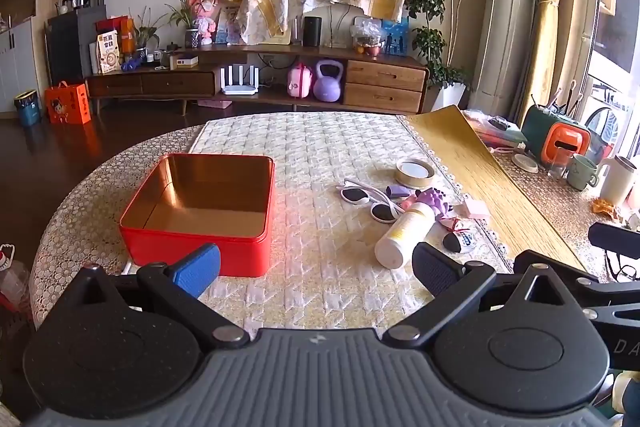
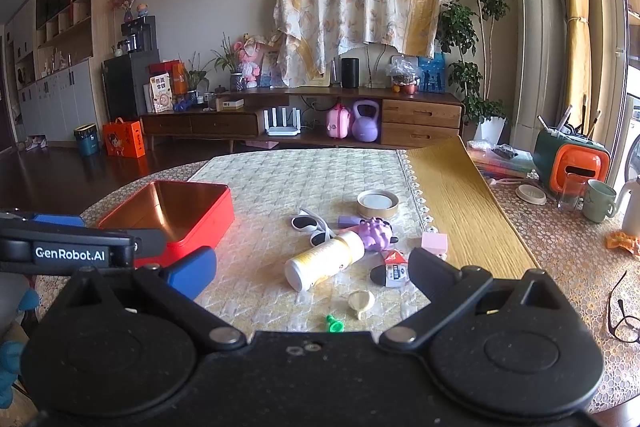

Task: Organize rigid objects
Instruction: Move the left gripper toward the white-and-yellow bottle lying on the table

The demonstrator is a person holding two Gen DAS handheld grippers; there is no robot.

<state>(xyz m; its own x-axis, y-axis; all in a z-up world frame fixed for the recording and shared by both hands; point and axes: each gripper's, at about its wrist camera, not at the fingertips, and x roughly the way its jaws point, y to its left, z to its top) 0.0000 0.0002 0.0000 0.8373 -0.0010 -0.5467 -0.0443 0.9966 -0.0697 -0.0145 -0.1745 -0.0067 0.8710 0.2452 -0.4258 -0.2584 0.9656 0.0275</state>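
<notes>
Your left gripper (image 1: 316, 269) is showing a ribbed grey housing at 6 o'clock of its view, carrying a small pale lightning-shaped mark at its top edge. Two black rounded lobes with triangular cut-outs are flanking it, each linked by a black arm with a silver rivet. One finger is wearing a blue textured pad (image 1: 198, 269) at 9 o'clock; the other pad (image 1: 434, 271) is appearing dark.

Your right gripper (image 2: 310, 273) is repeating this layout in dusty black, with two small screws at centre. In its view, at 9 o'clock, the other unit's side bar is displaying white "GenRobot.AI" lettering.
</notes>
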